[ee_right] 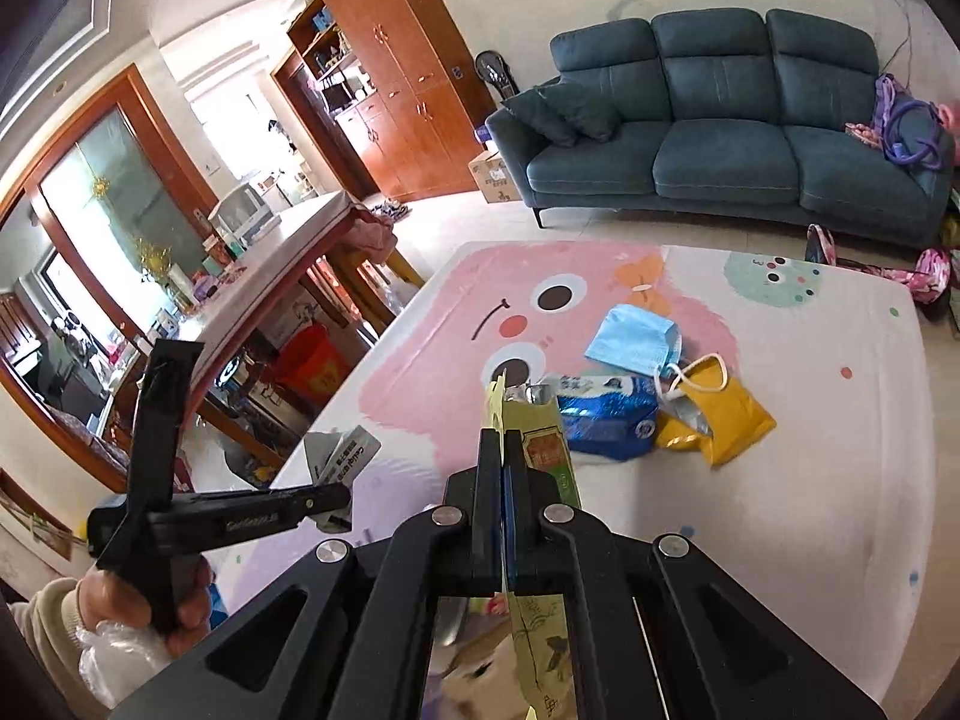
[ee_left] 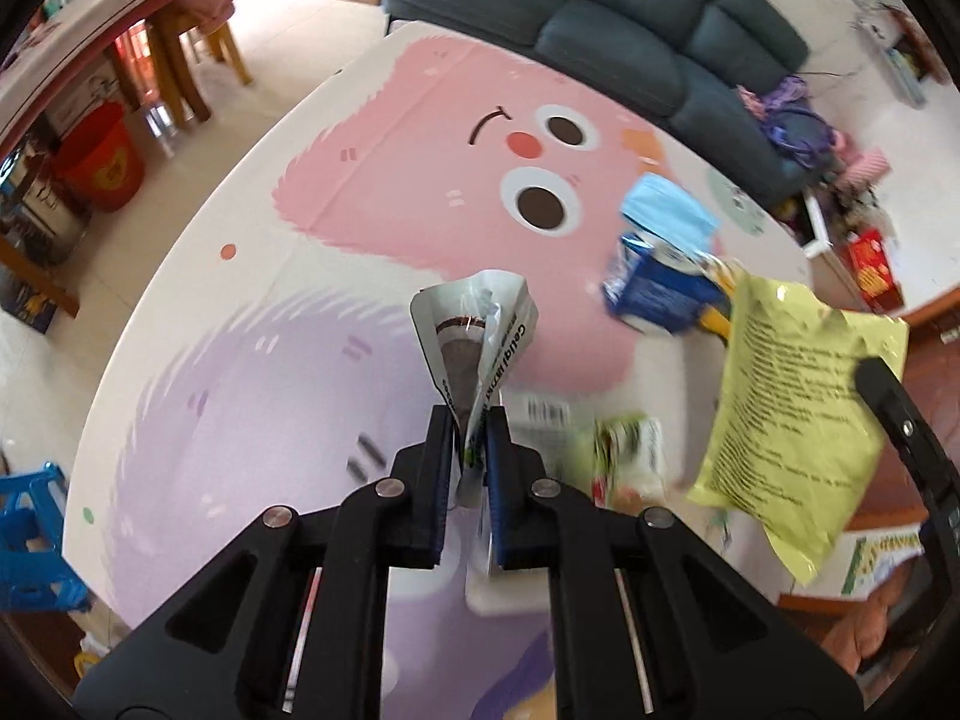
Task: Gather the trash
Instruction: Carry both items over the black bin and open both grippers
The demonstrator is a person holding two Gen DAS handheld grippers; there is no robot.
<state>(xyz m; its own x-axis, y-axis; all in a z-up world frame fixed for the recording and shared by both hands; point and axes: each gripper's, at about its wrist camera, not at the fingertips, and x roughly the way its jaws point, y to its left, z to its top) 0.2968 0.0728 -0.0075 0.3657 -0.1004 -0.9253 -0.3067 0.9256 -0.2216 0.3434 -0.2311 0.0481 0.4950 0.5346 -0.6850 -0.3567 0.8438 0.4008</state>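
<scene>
A: Left hand-held gripper (ee_left: 467,420)?
B: Clamped on white wrapper (ee_left: 474,330), above cartoon-print surface (ee_left: 240,300).
A: Right hand-held gripper (ee_right: 503,450)?
B: Pinching yellow packet (ee_right: 543,450). Blue mask (ee_right: 633,339), blue pouch (ee_right: 606,417) on surface.

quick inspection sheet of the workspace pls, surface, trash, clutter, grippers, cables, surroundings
surface: cartoon play mat on a pale floor.
job's things: blue face mask, blue packet and yellow pouch lie bunched on the mat; a green-and-white wrapper, blurred, lies nearer.
clutter: nothing seen beyond the trash.
grippers: left gripper shut on a grey-and-white wrapper; right gripper shut on a yellow-green bag.
cables: nothing seen on the mat.
surroundings: blue sofa, wooden cabinets, red bucket, dining table.
</scene>
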